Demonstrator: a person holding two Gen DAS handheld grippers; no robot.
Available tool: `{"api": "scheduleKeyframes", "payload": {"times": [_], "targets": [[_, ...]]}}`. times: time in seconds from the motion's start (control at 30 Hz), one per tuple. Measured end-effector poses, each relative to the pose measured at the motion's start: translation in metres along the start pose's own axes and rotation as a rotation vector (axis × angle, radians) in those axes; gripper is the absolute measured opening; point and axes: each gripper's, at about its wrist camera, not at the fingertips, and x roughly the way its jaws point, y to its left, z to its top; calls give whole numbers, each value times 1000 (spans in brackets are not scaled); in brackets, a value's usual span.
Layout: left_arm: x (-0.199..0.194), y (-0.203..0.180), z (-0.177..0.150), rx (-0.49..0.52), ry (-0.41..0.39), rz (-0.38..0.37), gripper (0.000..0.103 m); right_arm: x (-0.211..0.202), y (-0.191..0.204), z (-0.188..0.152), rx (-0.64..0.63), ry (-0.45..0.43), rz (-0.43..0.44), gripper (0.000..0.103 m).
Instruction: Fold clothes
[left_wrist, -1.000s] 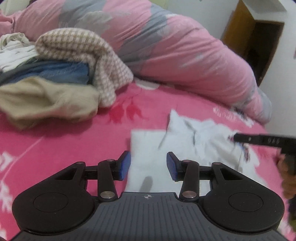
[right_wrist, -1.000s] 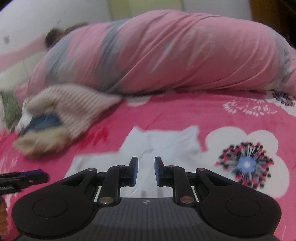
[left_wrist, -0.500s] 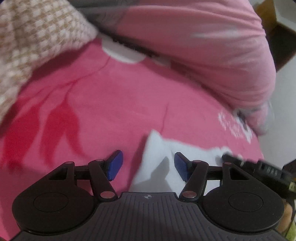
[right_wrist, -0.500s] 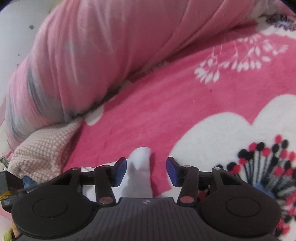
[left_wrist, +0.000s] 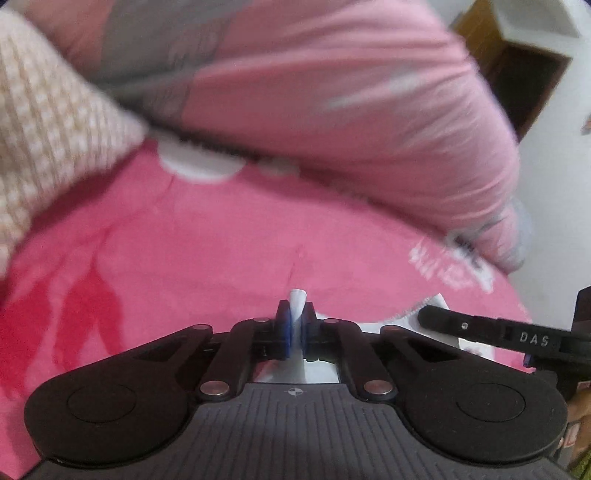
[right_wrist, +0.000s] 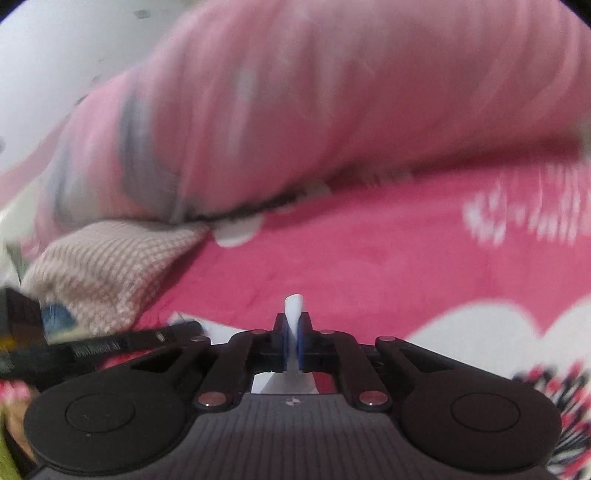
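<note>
A white garment (left_wrist: 432, 317) lies flat on the pink flowered bed cover (left_wrist: 207, 240). My left gripper (left_wrist: 295, 325) is shut on one far corner of it, and a white tip sticks up between the blue pads. My right gripper (right_wrist: 292, 332) is shut on the other far corner of the white garment (right_wrist: 293, 306) in the same way. Each wrist view shows the other gripper low at its side: the right one (left_wrist: 480, 328) and the left one (right_wrist: 122, 343). Most of the garment is hidden under the gripper bodies.
A rolled pink and grey duvet (left_wrist: 332, 92) lies along the far side of the bed. A heap of clothes topped by a beige knitted piece (right_wrist: 107, 269) sits at the left. A brown wooden cabinet (left_wrist: 517, 74) stands by the wall.
Both grippers moved forward to the garment's far corners, opened wider, then closed on the white cloth. The views are now lower and closer to the bed cover.
</note>
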Motion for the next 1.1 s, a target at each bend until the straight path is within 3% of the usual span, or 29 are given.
{"api": "scheduleKeyframes", "payload": {"times": [0.2,0.3,0.33,0.47,0.53,0.67,0.8,0.93,1.1], "targets": [[-67,-29,-10,306,-141,-73,3,-62,72,-30,-515,-150,-75,5],[-97,-34,-23,420,-142,-128,5,-88,100,-63,-749,-172,-89,6],[-107,-32,-30,455,-126,-147,8,-96,108,-78,-824,-162,-87,7],[-133,-20,-65,558,-22,-147,41,-113,120,-135,-1052,-34,-94,26],[-142,-13,-75,555,20,-136,46,-117,120,-157,-1133,26,-119,31],[-155,-3,-79,491,29,-143,47,-133,113,-152,-1061,36,-138,31],[-163,1,-71,404,-25,-165,48,-148,105,-115,-822,-59,-118,30],[-139,-18,-69,418,-31,-143,48,-122,105,-94,-687,-45,-49,24],[-88,-37,-86,485,65,-10,47,-71,115,-114,-824,113,-68,15]]}}
